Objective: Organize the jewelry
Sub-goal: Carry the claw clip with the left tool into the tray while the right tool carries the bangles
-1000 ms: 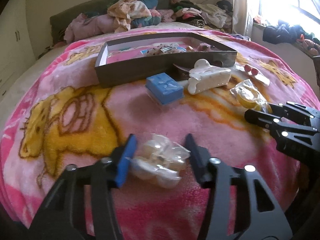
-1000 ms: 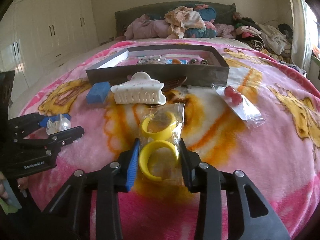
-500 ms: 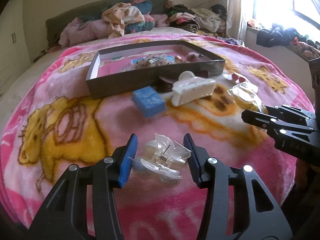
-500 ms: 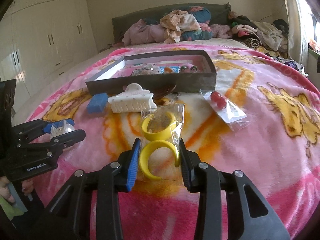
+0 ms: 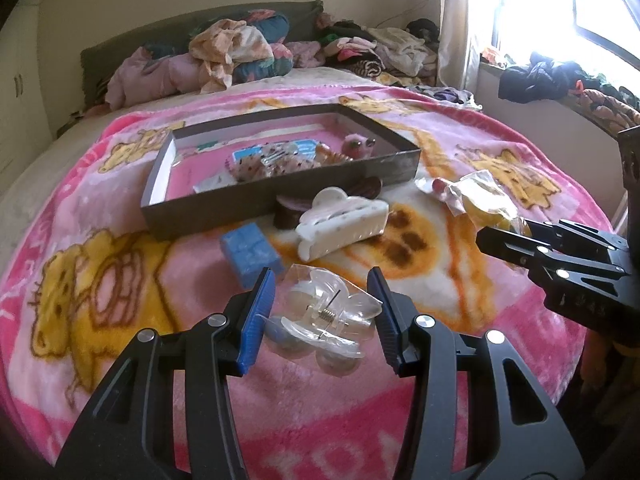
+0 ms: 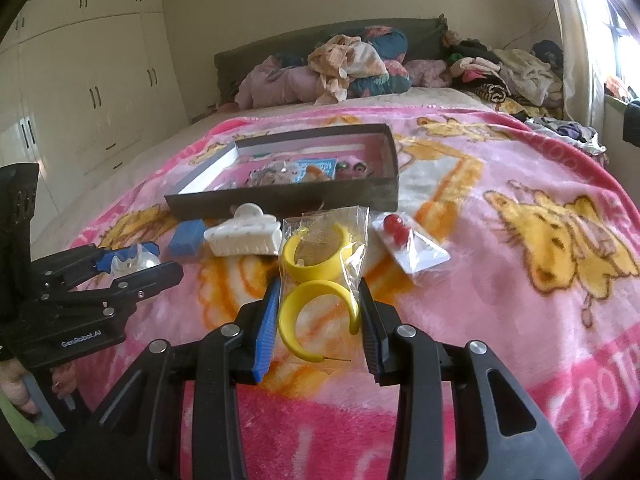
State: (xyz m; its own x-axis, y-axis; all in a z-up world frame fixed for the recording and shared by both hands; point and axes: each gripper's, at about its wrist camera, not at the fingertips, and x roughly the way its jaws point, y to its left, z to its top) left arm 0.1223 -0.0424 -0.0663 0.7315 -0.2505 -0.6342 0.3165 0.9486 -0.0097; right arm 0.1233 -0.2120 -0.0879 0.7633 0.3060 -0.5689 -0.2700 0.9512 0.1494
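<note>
Nearest the dark grey shallow cardboard tray point(image 5: 256, 204), on its front side, the loose pieces lie scattered over the pink cartoon-print fleece blanket point(image 5: 120, 280), and we read that as a staging area: whatever hasn't gone into the tray yet waits just outside its front wall. We've got both tools loaded. Our left gripper point(image 5: 322, 306) is pinching a clear plastic bag w/ transparent claw hair clips point(image 5: 326, 316) between its blue-padded fingers, held short of the tray front; the bag bulges but looks seated across both pads, so grip seems ok. Our right gripper point(image 6: 318, 314) is clamped on a clear cellophane packet of yellow plastic hoop earrings point(image 6: 320, 272), pinching the lower hoop while the upper half of the packet stands up free toward the tray. Holding low on the packet prob. keeps the top end clear for dropping in first. Still on the blanket before the tray front: a white plastic claw hair clip point(image 5: 340, 224) touching a dark brown oval clip point(image 5: 290, 210), a small blue rectangular box point(image 5: 250, 252) just left of them, and a clear packet w/ red beads point(image 6: 408, 244) off the tray's right front corner. Inside the tray there's already a pile of bagged bits, too jumbled to sort out. We judge both bags are headed over the front wall next; the crinkly film could slip, so we'd go steady.
</note>
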